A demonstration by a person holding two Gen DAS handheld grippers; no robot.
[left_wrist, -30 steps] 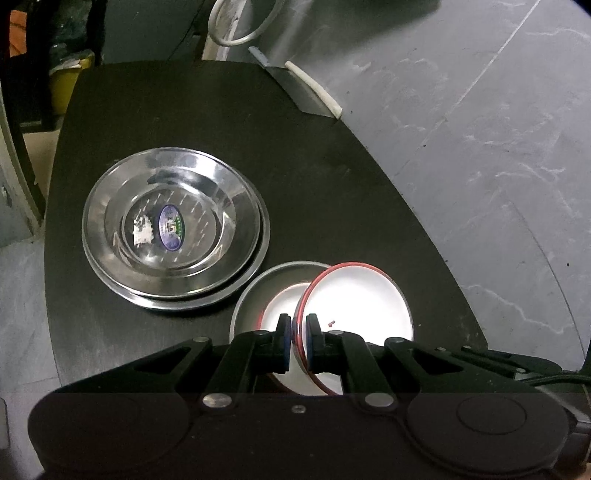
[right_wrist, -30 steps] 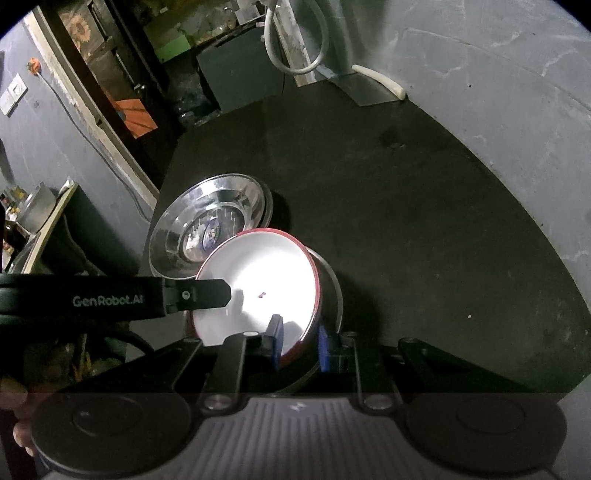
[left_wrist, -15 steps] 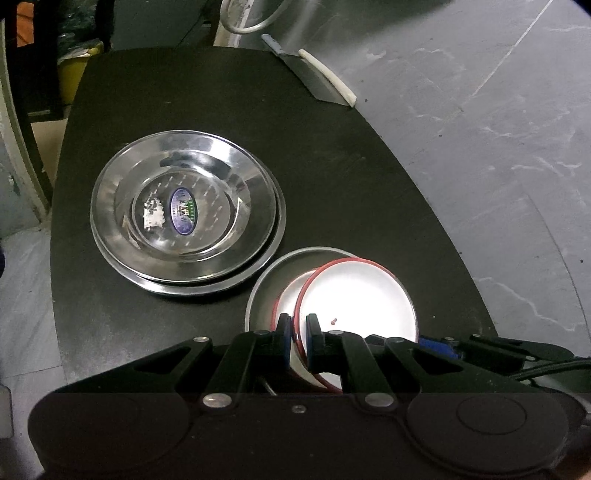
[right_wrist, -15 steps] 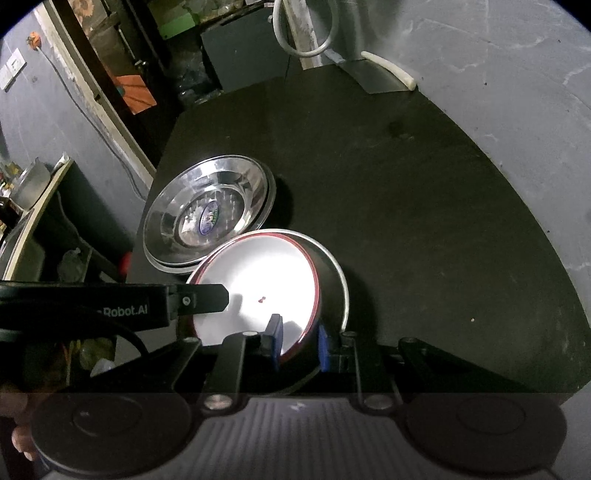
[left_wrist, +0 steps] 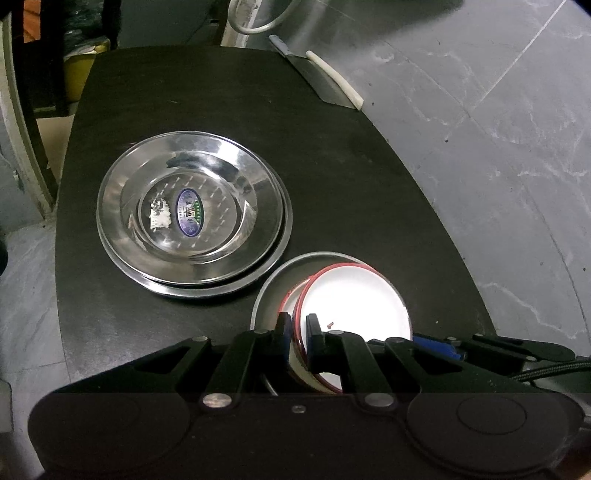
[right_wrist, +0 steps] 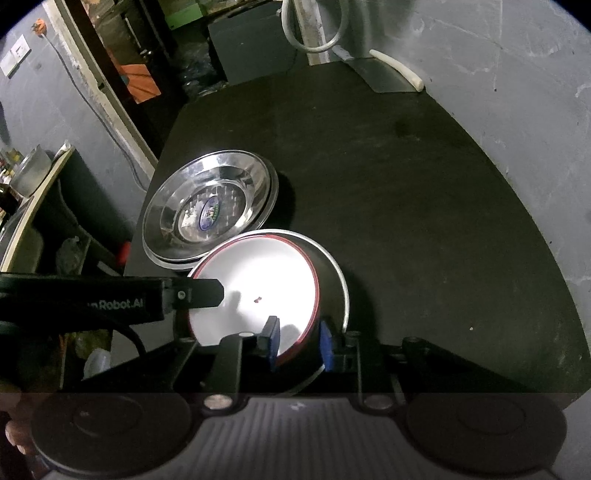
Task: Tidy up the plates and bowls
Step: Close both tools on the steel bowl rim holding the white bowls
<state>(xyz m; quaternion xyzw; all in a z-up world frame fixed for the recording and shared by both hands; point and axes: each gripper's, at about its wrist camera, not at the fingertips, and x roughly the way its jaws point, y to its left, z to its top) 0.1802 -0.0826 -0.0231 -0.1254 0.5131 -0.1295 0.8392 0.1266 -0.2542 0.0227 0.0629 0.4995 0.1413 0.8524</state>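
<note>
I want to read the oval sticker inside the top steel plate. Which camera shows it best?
The left wrist view: the oval sticker faces the camera, large and unblocked. In the right wrist view it looks smaller and slanted.

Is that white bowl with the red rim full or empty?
Nearly empty. The white bowl shows a bare white inside with only one tiny dark red speck. Both grippers pinch its rim.

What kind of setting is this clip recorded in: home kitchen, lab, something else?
Probably a back room or utility space of a home rather than a fitted kitchen: a plain black table on a grey stone-tile floor, a coiled hose against the wall, and cluttered shelving beside it.
</note>
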